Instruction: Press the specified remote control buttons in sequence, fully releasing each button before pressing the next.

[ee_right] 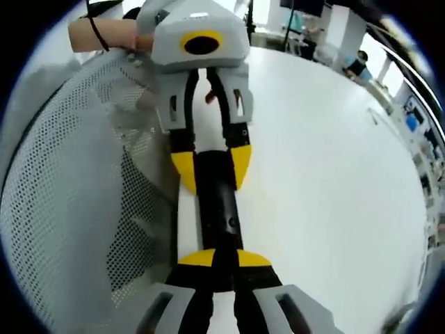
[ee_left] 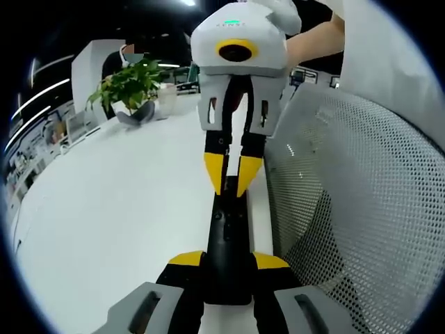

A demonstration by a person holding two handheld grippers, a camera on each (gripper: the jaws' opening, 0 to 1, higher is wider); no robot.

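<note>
A long black remote control (ee_left: 227, 243) lies along the white table's edge, clamped between the yellow-tipped jaws of my left gripper (ee_left: 228, 261). In the right gripper view the same remote (ee_right: 220, 209) runs from the left gripper (ee_right: 211, 167) at the top down to my right gripper (ee_right: 224, 259). The right gripper (ee_left: 233, 182) comes down from above with its two yellow tips close together, shut, and touching the remote's button face at the far end. Small buttons show on the remote's upper face. Which button lies under the tips is hidden.
A white mesh chair back (ee_left: 354, 209) stands close beside the remote, seen again as the chair back (ee_right: 69, 209). The white table (ee_left: 118, 202) spreads wide. A potted plant (ee_left: 128, 83) sits at its far end. A person's forearm (ee_right: 104, 31) shows behind the left gripper.
</note>
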